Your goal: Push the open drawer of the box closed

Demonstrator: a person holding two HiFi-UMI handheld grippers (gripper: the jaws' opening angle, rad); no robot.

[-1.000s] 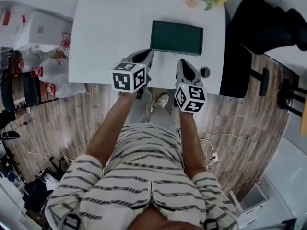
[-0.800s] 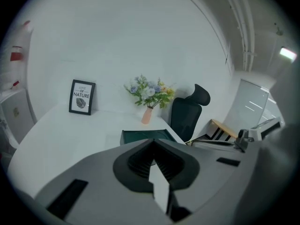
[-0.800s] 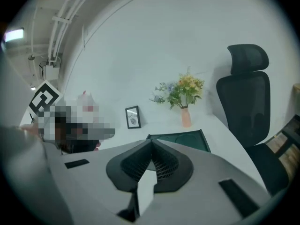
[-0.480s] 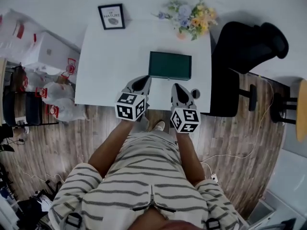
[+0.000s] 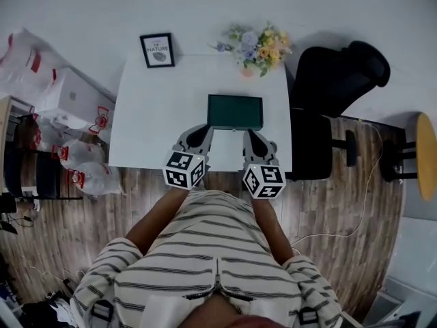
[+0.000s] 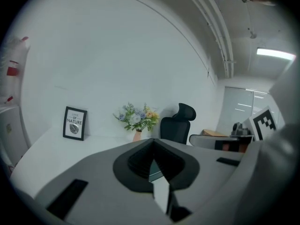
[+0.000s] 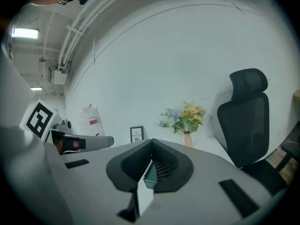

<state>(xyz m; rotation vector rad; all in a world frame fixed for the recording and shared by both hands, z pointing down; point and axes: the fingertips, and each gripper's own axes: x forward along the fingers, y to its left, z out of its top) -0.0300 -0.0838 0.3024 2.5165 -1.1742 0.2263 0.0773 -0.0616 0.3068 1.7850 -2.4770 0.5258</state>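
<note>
Office room. 1 white desk (image 5: 157,115) stands on a wood-plank floor (image 5: 341,203). 1 black high-back swivel chair (image 5: 338,74) at the desk's 3 o'clock. Framed print (image 5: 157,50) at 11 o'clock, flower vase (image 5: 256,46) at 1 o'clock. Strip ceiling light (image 6: 275,54) overhead.

— What is around the green box (image 5: 235,111)?
— It lies on a white table (image 5: 157,115). The left gripper (image 5: 201,128) is just beside the box's near left corner, and the right gripper (image 5: 251,133) is at its near right corner.
— And beyond the box?
— Flowers (image 5: 256,46) stand behind it, a framed picture (image 5: 157,50) is at its far left, and a black chair (image 5: 338,80) is to its right.
</note>
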